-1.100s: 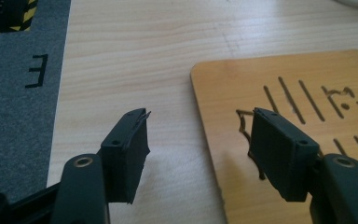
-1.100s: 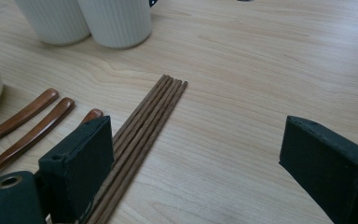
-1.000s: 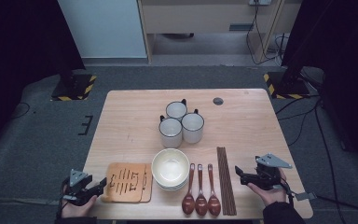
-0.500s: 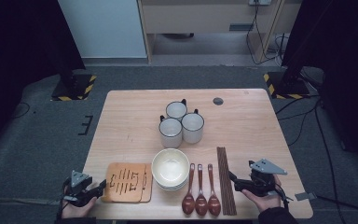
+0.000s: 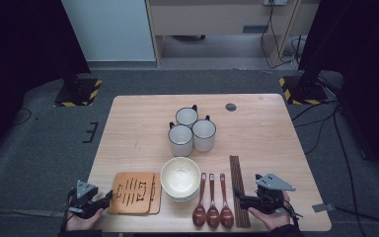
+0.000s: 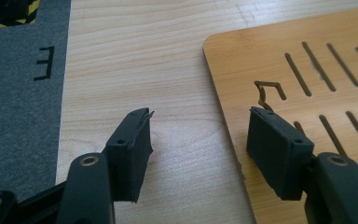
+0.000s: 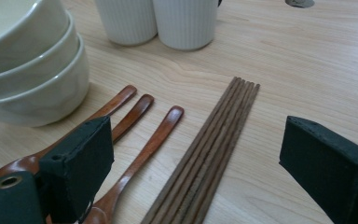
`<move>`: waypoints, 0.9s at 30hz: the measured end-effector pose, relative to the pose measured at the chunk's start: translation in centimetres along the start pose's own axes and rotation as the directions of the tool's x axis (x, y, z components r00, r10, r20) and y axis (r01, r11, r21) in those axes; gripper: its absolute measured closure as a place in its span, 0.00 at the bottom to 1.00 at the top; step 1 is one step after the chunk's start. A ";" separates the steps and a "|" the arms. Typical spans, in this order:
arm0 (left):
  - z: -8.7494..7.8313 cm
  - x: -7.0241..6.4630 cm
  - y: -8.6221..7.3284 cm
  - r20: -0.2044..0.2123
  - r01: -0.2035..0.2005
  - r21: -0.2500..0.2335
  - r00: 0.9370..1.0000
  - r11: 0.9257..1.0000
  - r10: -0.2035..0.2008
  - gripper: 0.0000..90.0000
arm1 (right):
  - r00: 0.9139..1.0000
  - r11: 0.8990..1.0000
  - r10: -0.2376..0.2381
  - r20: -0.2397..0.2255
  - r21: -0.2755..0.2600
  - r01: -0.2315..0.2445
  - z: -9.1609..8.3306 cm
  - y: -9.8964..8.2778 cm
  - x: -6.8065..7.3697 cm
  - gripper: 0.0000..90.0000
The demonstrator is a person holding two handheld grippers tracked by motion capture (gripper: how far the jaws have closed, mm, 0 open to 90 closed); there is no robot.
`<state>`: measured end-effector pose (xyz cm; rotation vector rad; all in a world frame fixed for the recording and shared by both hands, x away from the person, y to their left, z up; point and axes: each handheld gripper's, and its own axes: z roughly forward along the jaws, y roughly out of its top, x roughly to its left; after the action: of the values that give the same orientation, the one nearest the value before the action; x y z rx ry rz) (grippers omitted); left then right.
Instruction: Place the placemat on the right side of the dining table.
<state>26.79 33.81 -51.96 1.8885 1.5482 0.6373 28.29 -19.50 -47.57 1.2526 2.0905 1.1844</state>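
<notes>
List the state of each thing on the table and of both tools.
Left tool: open, jaws astride the edge of the wooden trivets, nothing gripped.
Right tool: open wide, chopsticks between the jaws, not gripped.
Wooden trivets: two stacked, flat.
Bowls: stacked, upright, empty.
Mugs: three, upright, clustered.
Spoons: three, side by side, flat.
Chopsticks: bundled, flat.

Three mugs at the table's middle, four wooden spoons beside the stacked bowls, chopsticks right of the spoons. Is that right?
Not quite: there are three wooden spoons, not four, as the high view shows. The three mugs, stacked bowls and chopsticks right of the spoons are as stated.
</notes>
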 end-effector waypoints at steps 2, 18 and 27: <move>0.1 0.0 0.0 -0.003 -0.007 0.007 1.000 1.000 0.007 0.43 | 1.000 1.000 0.002 -0.013 -0.005 -0.002 0.1 0.0 0.6 0.11; 0.2 0.0 -0.1 -0.005 -0.015 0.008 1.000 1.000 0.015 0.43 | 0.998 1.000 -0.028 -0.047 0.000 0.028 0.9 -0.2 4.7 0.12; 0.2 0.0 -0.2 -0.007 -0.020 0.009 1.000 1.000 0.020 0.43 | 0.995 0.999 -0.033 -0.095 -0.011 0.033 1.4 -0.4 7.2 0.12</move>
<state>26.83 33.84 -52.21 1.9124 1.5402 0.6476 25.47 -12.71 -48.20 1.1742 2.1622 1.2603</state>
